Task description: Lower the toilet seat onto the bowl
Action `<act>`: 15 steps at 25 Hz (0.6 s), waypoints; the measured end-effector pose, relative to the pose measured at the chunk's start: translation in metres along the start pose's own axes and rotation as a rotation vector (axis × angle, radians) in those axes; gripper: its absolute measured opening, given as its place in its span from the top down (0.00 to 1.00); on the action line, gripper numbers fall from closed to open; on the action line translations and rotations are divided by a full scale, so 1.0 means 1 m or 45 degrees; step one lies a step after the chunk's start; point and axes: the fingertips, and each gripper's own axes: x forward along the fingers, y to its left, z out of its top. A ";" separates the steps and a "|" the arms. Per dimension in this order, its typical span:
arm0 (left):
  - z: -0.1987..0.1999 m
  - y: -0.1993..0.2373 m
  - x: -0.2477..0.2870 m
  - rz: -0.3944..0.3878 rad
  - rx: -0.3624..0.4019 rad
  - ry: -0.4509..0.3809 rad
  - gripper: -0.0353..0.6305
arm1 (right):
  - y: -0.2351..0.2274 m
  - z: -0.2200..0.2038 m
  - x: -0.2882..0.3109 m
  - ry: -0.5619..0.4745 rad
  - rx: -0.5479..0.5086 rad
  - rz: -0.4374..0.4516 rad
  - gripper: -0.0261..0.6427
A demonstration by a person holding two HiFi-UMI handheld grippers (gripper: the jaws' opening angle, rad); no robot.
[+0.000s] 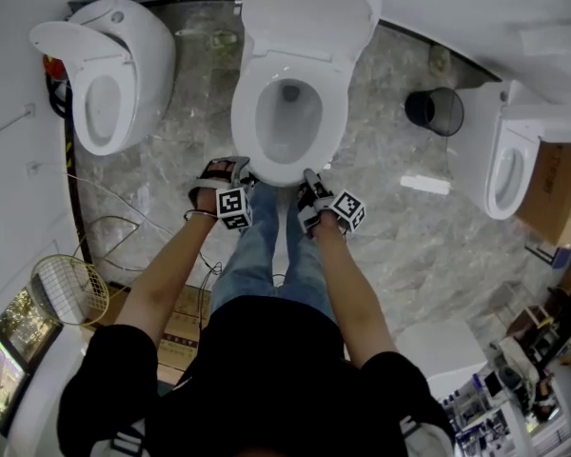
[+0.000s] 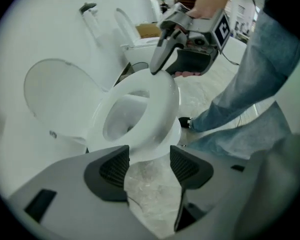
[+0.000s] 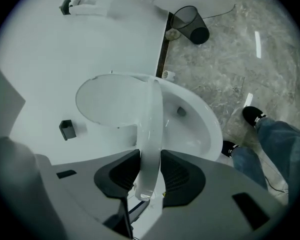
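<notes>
- White plastic toilet seat (image 3: 151, 126) is sitting partway down, I judge. Its fixed end is at the back of the bowl (image 3: 202, 129) and its front rim is hanging above the bowl's front edge. The lid (image 3: 105, 101) is leaning upright behind the bowl.
- I'm clamping my right gripper (image 3: 150, 168) on the seat's front rim, a little right of the bowl's nose, both pads pressing its two faces.
- My left gripper (image 2: 149, 165) is hovering just off the bowl's front left with its jaws half apart, gripping nothing. Only floor (image 2: 150, 189) is showing between them.
- Step in hand: the lowering itself, probably its last stretch.
- The seat's long axis is running from the bowl's back toward me, the free end pointing at me and tilting up off the bowl's rim.
- The next move is calling for a slow swing down, holding on until the seat is meeting the bowl's rim, then letting go. The jaw under the seat is risking a pinch against the bowl.
</notes>
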 end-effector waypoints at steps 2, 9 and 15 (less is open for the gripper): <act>-0.018 -0.009 -0.005 -0.044 -0.336 -0.012 0.56 | -0.003 0.000 0.001 0.007 -0.001 -0.009 0.74; -0.047 -0.009 -0.006 -0.577 -2.313 -0.633 0.54 | -0.016 -0.003 0.003 0.023 -0.011 -0.013 0.74; -0.042 0.018 0.013 -0.658 -2.695 -0.965 0.63 | -0.023 -0.003 0.004 0.062 -0.007 -0.045 0.74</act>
